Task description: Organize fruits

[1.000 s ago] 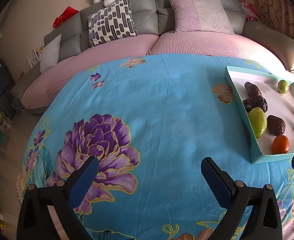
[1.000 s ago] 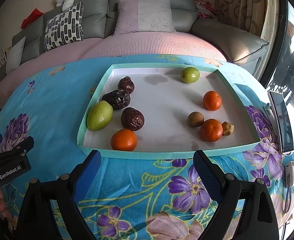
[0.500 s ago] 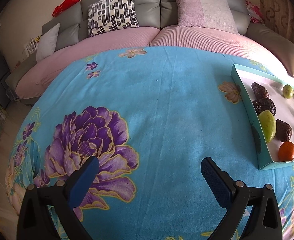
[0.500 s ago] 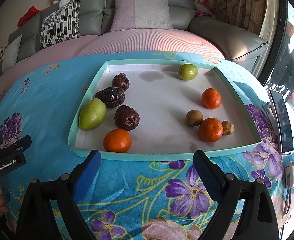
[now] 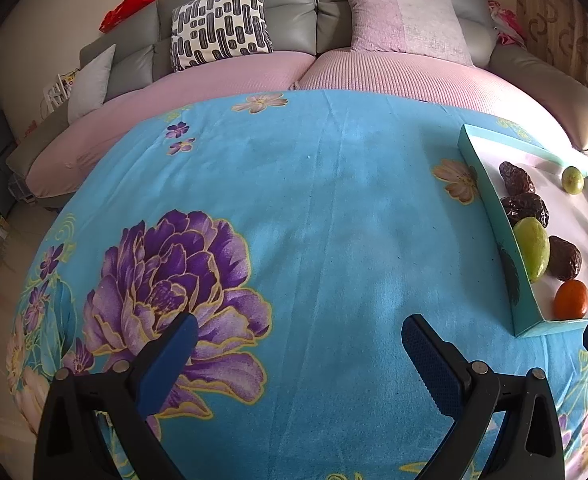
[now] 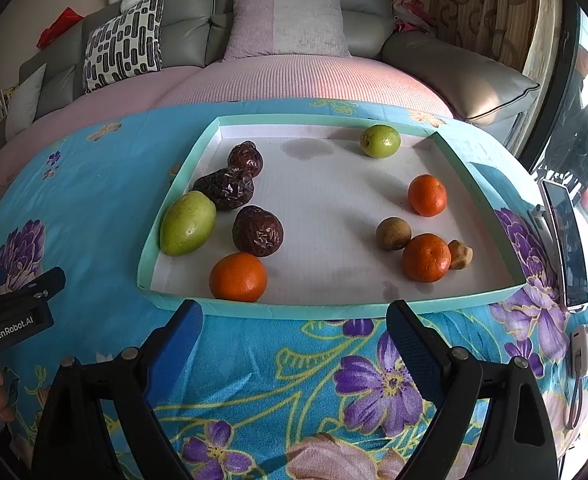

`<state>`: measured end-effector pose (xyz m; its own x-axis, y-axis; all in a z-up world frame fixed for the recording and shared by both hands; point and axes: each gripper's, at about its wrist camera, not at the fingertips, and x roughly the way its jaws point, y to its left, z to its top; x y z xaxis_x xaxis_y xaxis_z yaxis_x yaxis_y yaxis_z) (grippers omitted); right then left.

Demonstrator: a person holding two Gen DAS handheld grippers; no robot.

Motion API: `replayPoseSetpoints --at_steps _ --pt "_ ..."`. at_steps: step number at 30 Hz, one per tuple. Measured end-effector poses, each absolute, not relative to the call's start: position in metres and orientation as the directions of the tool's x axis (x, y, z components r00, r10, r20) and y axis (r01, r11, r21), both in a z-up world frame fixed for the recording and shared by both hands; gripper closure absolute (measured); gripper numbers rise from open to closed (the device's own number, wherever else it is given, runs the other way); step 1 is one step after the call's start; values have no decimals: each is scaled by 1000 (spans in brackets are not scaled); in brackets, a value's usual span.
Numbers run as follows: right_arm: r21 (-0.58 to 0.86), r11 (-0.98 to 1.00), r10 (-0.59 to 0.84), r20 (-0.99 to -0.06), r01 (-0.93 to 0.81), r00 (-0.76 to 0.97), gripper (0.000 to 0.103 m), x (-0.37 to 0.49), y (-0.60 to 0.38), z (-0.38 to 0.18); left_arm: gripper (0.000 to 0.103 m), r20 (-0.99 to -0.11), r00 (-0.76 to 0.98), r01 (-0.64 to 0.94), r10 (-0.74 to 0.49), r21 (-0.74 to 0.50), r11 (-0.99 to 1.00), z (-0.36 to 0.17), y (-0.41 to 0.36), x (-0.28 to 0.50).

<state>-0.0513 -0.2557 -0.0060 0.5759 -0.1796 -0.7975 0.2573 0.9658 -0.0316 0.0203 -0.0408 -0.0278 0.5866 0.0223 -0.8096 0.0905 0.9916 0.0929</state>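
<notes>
A shallow teal tray (image 6: pixel 333 309) with a white floor lies on the blue flowered cloth. In it are a long green fruit (image 6: pixel 188 223), three dark wrinkled fruits (image 6: pixel 258 231), three oranges (image 6: pixel 238 277), a round green fruit (image 6: pixel 379 141) and two small brown ones (image 6: pixel 392 233). My right gripper (image 6: pixel 294 332) hovers open just in front of the tray's near rim, with nothing between its fingers. My left gripper (image 5: pixel 299 344) is open over bare cloth, left of the tray (image 5: pixel 489 208). The left gripper's body (image 6: pixel 12 320) shows at the right wrist view's left edge.
A phone (image 6: pixel 565 240) and a small white device with a cable (image 6: pixel 585 350) lie on the cloth right of the tray. Behind the table stands a grey sofa (image 5: pixel 294 16) with pink seat covers and cushions. The cloth (image 5: pixel 313 200) left of the tray holds nothing.
The right gripper has edged closer to the tray's near rim. The left gripper has drifted a little, so the cloth and sofa sit differently in its view. Both stay open.
</notes>
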Motion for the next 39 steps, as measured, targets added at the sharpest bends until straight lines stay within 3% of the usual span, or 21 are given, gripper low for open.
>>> replayPoseSetpoints --at_steps 39 --pt "-46 967 -184 -807 251 561 9 -49 -254 -12 0 -815 579 94 25 98 991 -32 -41 21"
